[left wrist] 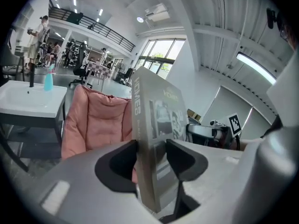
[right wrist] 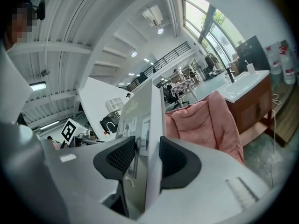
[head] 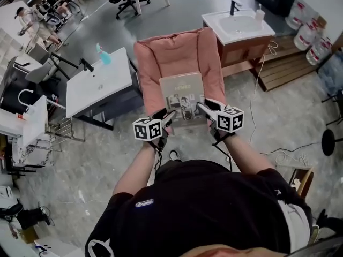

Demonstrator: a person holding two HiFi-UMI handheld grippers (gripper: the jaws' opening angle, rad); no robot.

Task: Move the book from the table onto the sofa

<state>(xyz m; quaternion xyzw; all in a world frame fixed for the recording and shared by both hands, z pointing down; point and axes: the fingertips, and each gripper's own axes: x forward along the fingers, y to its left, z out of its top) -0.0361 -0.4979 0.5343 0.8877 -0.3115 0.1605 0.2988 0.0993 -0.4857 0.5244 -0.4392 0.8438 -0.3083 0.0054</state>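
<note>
Mottled grey floor [head: 80, 170], white basin cabinet [head: 239, 27], wooden platform [head: 286, 68], tall windows [left wrist: 161, 55], possibly water jugs [head: 311, 36].

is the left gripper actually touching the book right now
Touching. The left gripper view shows the left gripper with its jaws clamped on opposite faces of the book, with no gap on either side.

The person wore a black short-sleeved T-shirt [head: 203, 208] with a small white oval logo [head: 143, 202] on the left shoulder. The left gripper [head: 169, 114] and right gripper [head: 201, 107] were light grey, each bearing a white cube [head: 147, 128] printed with black square markers. Black ribbed pads [right wrist: 122, 155] lined the jaws, and thin black cords [head: 157, 158] hung at the wrists.
</note>
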